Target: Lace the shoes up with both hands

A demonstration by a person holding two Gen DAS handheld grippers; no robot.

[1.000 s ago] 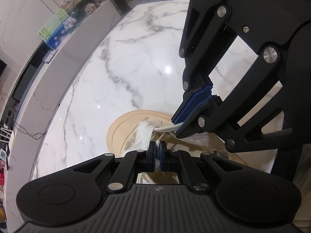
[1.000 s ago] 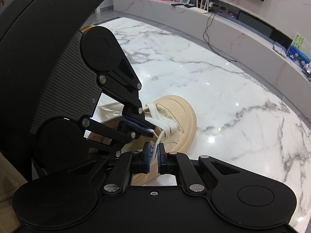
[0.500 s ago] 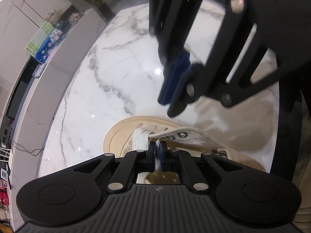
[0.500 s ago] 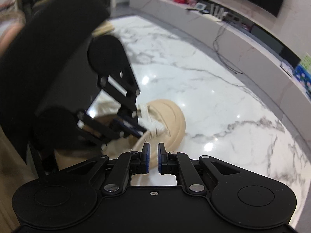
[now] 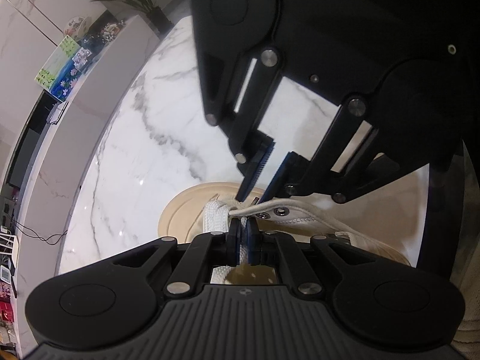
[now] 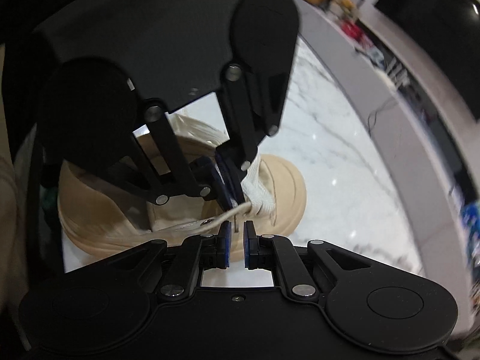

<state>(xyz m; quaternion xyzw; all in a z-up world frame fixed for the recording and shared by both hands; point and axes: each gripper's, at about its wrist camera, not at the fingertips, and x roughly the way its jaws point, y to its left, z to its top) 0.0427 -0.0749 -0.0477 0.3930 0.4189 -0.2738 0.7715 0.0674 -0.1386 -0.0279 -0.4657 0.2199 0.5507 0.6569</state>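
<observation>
The left gripper (image 5: 243, 241) is clamped on the white lace (image 5: 213, 216). The right gripper (image 6: 235, 247) has its pads slightly apart, nothing between them, tips just above the eyelets. The shoe (image 6: 279, 186) lies just beyond both fingertips on marble, toe pointing away.

The left gripper (image 5: 243, 237) covers the lace (image 5: 216, 216) where its pads close on it, and its body hides the heel half of the shoe (image 5: 192, 207). In the right wrist view the shelf (image 6: 387, 60) along the wall is smeared by motion; its small objects cannot be told apart. The right gripper (image 6: 236, 246) probably holds nothing, though its tips sit low in frame.
</observation>
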